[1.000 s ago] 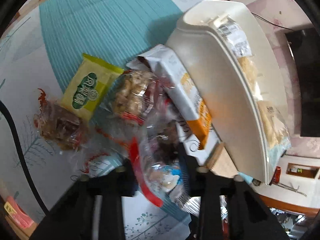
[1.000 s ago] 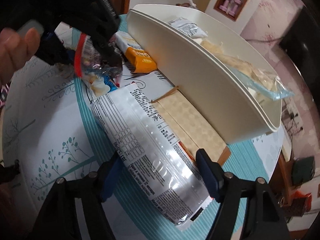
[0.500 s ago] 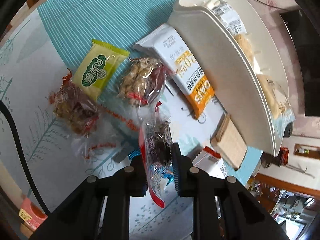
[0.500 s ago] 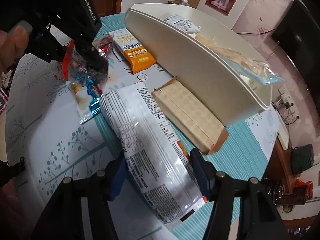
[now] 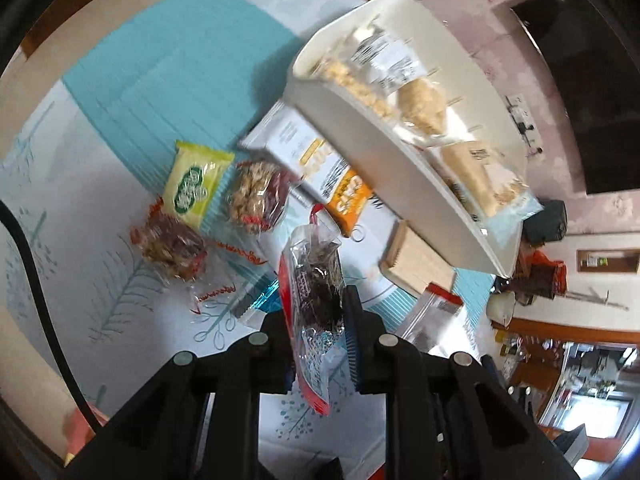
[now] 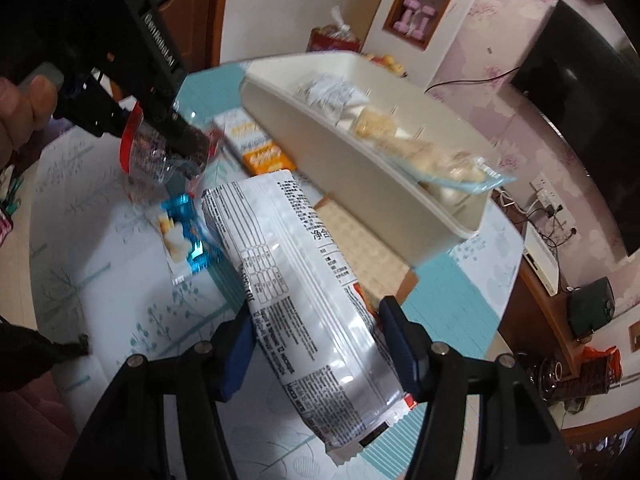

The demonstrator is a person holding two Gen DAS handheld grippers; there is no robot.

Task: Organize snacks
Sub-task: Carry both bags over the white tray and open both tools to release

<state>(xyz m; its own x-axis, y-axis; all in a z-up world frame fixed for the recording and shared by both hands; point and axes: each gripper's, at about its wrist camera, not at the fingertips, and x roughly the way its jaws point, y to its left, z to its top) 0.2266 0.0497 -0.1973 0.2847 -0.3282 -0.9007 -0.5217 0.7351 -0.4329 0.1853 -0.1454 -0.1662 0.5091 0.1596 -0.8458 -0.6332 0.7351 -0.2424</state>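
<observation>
My left gripper (image 5: 316, 316) is shut on a clear red-edged snack packet (image 5: 314, 280) and holds it above the table; both also show in the right wrist view (image 6: 160, 148). My right gripper (image 6: 316, 320) is shut on a large silver-white snack bag (image 6: 296, 264) and holds it lifted. The long cream bin (image 5: 380, 160) holds several snack bags; in the right wrist view it (image 6: 352, 168) lies beyond the silver bag.
On the table lie a yellow-green packet (image 5: 196, 188), two clear nut packets (image 5: 258, 198) (image 5: 172, 246), an orange-white box (image 5: 320, 168), a tan wafer pack (image 5: 416, 264) and a blue-edged packet (image 6: 184, 232). A TV (image 6: 580, 112) stands by the wall.
My left gripper has lifted the red-edged packet clear of the pile and risen higher. My right gripper has raised the silver bag off the table; the blue-edged packet now lies alone below.
</observation>
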